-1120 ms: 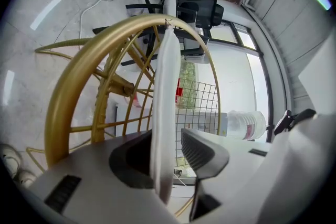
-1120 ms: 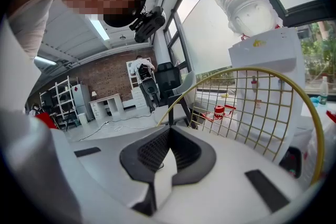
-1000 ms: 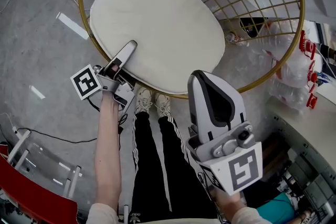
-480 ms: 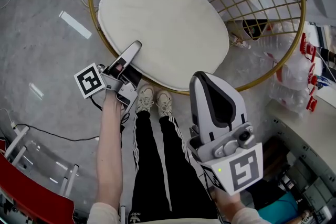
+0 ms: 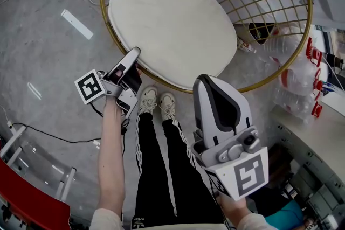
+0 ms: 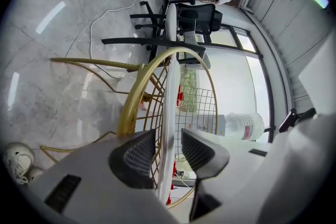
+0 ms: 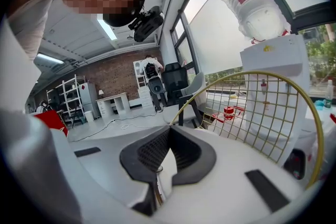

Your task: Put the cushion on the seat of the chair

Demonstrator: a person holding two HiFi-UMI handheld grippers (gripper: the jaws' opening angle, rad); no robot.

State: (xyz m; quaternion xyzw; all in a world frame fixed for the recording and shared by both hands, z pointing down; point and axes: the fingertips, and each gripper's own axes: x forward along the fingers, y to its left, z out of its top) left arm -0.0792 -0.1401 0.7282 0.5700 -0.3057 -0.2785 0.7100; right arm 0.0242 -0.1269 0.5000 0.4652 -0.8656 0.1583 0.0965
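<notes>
The cream round cushion [image 5: 170,13] lies flat on the seat of the gold wire chair [image 5: 280,64]. My left gripper [image 5: 132,56] is at the cushion's near left edge, by the gold rim. In the left gripper view the cushion's thin edge [image 6: 169,86] stands between the open jaws, with a gap on the right side, and the gold rim [image 6: 137,92] runs just left of it. My right gripper [image 5: 207,81] hangs below the chair's near rim, over the person's legs, its jaws shut with nothing between them [image 7: 167,134].
The person's white shoes [image 5: 156,102] stand just under the chair's near rim. Clear plastic bottles [image 5: 302,78] lie at the right by a counter. A red frame [image 5: 27,207] is at the bottom left and a black cable [image 5: 54,137] crosses the floor. A water dispenser [image 7: 273,60] stands behind the chair.
My left gripper has drawn back from over the cushion to its edge at the gold rim. The right gripper has stayed where it was.
</notes>
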